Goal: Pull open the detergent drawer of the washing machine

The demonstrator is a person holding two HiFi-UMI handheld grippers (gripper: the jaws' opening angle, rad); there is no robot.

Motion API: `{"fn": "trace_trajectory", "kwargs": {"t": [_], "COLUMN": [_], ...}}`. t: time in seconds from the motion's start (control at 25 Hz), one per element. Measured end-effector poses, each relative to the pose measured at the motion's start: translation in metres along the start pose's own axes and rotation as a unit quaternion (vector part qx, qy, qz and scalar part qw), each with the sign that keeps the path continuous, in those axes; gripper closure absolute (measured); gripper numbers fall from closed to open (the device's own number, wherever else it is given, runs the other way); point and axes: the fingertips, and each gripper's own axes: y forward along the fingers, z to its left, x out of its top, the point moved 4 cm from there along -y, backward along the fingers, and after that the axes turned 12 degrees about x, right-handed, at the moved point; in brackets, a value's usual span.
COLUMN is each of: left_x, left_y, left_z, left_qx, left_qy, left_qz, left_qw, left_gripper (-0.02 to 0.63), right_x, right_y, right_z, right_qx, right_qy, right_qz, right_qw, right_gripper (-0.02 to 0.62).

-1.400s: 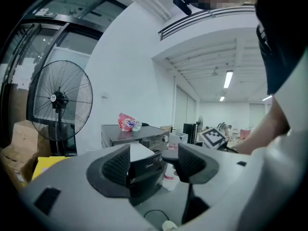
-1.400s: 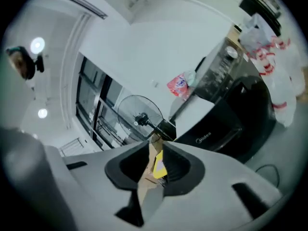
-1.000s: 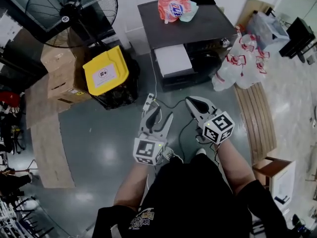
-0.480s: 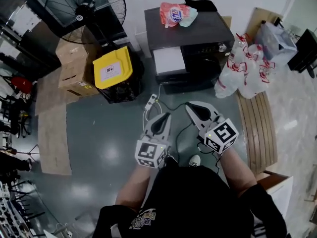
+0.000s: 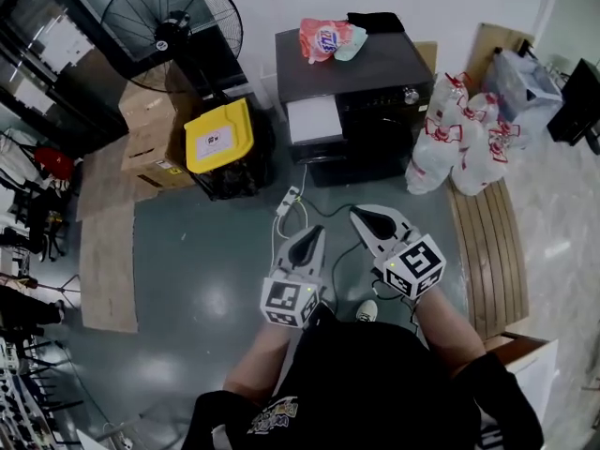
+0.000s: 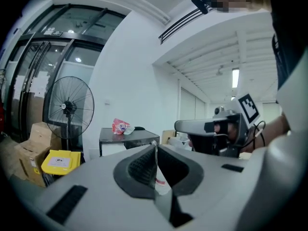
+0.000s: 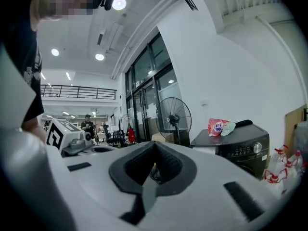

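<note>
The dark washing machine (image 5: 375, 73) stands against the far wall, with a white drawer (image 5: 314, 118) sticking out of its front at the upper left. A pink detergent bag (image 5: 326, 34) lies on top. My left gripper (image 5: 312, 234) and right gripper (image 5: 362, 217) hang over the floor well short of the machine, pointing towards it. Both are shut with nothing between the jaws. The left gripper view shows the machine (image 6: 126, 137) far beyond my closed left gripper (image 6: 155, 150). In the right gripper view it (image 7: 240, 148) stands off to the right of my right gripper (image 7: 153, 150).
A black bin with a yellow lid (image 5: 218, 137), cardboard boxes (image 5: 150, 129) and a standing fan (image 5: 173, 26) are left of the machine. A power strip (image 5: 289, 200) with cables lies on the floor ahead. White plastic bags (image 5: 459, 139) and a wooden slatted board (image 5: 487, 232) are on the right.
Both grippers have drawn back from the washing machine, which now lies farther off. The left gripper's jaws, open a second ago, have closed. The right stayed shut.
</note>
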Motion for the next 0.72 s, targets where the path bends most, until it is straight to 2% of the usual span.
{"fn": "trace_trajectory", "kwargs": {"t": [0.72], "left_x": [0.003], "left_y": [-0.001], "left_z": [-0.023], "left_qx": [0.009], "left_qy": [0.008], "left_qz": [-0.010], "left_qw": [0.9999], "left_gripper": [0.591], "right_x": [-0.005], "right_y": [-0.029], "right_z": [0.005], "right_qx": [-0.003], "right_qy": [-0.005], "right_qz": [0.004], "right_qw": [1.000], "right_gripper": [0.592]}}
